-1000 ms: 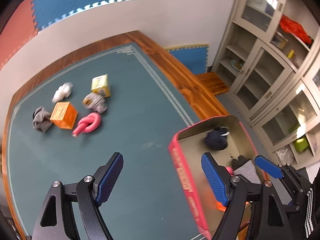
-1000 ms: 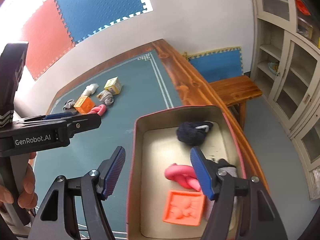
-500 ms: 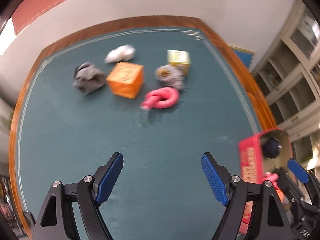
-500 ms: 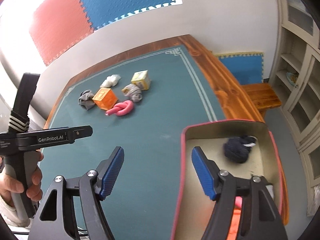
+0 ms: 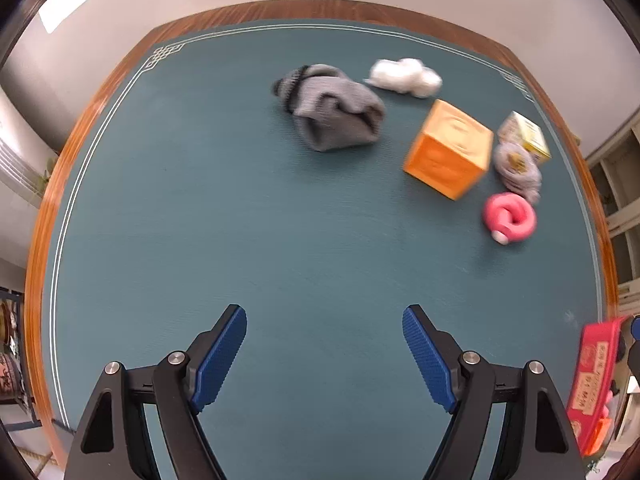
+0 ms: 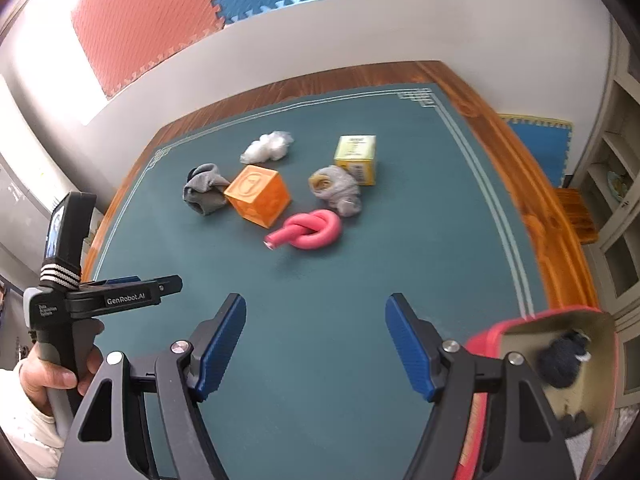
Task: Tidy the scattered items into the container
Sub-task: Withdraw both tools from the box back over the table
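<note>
**A:** 6 loose items sit on the counter (image 6: 360, 340) in the upper middle of the right wrist view: a white wad (image 6: 267, 147), a grey sock (image 6: 203, 193), an orange cube (image 6: 259, 195), a yellow box (image 6: 356, 158), a grey bundle (image 6: 337, 189) and a pink knotted tube (image 6: 309, 231). The container (image 6: 600, 320) is at the lower right edge, with a dark ball (image 6: 563, 362) already inside.

**B:** And the grippers?

**A:** The left gripper (image 5: 325, 354) and the right gripper (image 6: 316, 344) both stand wide, holding nothing, above bare counter and well apart from the pile.

**B:** What could go wrong?

**A:** The items crowd each other. The sock touches the cube, and the bundle lies just beside the tube and the box. A wide closing could catch 2 things or shove a neighbour away. The cube's slick, flat faces might twist out if pinched across a corner. The left wrist view is blurred, so aim from there is poor.

**B:** Which way does the tube point?

**A:** Its long axis runs left to right in the right wrist view, open end toward the lower left, loop toward the right.
</note>
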